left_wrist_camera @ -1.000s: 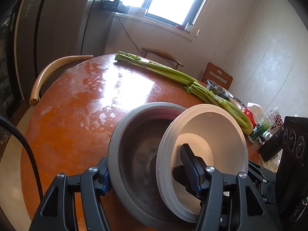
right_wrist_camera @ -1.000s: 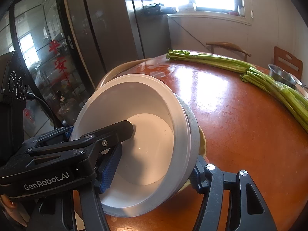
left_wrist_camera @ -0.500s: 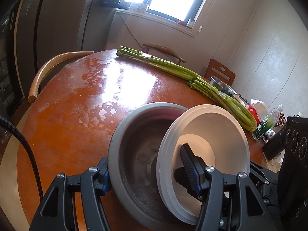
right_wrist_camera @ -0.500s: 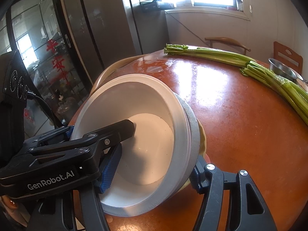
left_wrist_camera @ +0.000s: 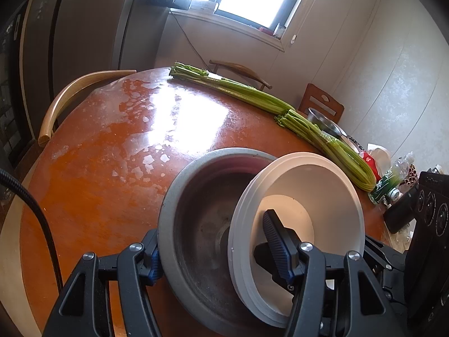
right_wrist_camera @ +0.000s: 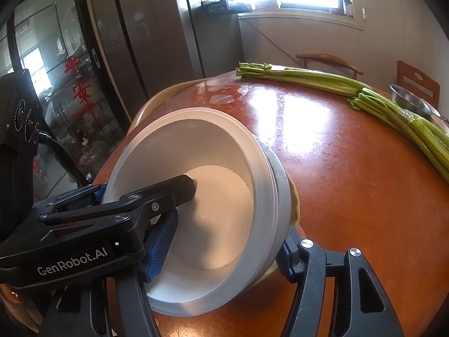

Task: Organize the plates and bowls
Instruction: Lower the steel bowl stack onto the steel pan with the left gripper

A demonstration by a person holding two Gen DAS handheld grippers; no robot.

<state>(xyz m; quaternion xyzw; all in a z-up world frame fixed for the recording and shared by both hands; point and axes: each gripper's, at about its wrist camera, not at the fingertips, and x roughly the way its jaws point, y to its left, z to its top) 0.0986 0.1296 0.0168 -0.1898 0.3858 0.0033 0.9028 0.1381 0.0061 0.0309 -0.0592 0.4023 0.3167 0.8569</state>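
A white bowl (left_wrist_camera: pixel 303 185) leans tilted inside a larger grey bowl (left_wrist_camera: pixel 196 224) on the round orange table (left_wrist_camera: pixel 98 168). My left gripper (left_wrist_camera: pixel 210 236) is shut across both: one pad presses the grey bowl's outer wall, and the other finger is inside the white bowl. In the right wrist view the white bowl (right_wrist_camera: pixel 213 151) hides most of the grey bowl (right_wrist_camera: pixel 277 179), and a yellowish rim (right_wrist_camera: pixel 294 205) shows beneath. My right gripper (right_wrist_camera: pixel 227 241) is shut the same way from the opposite side. The left gripper (right_wrist_camera: pixel 146 189) reaches in from the left there.
Two long bunches of celery (left_wrist_camera: pixel 252 95) lie across the far side of the table, with a steel bowl (left_wrist_camera: pixel 325 123) behind them. Bottles and packets (left_wrist_camera: pixel 387 185) crowd the right edge. A curved wooden chair back (left_wrist_camera: pixel 84 84) stands at the left, and a black cable (left_wrist_camera: pixel 36 210) hangs there.
Both grips and the nested bowls stand as before. The left wrist view has shifted a little, so the table and celery sit lower in the picture.
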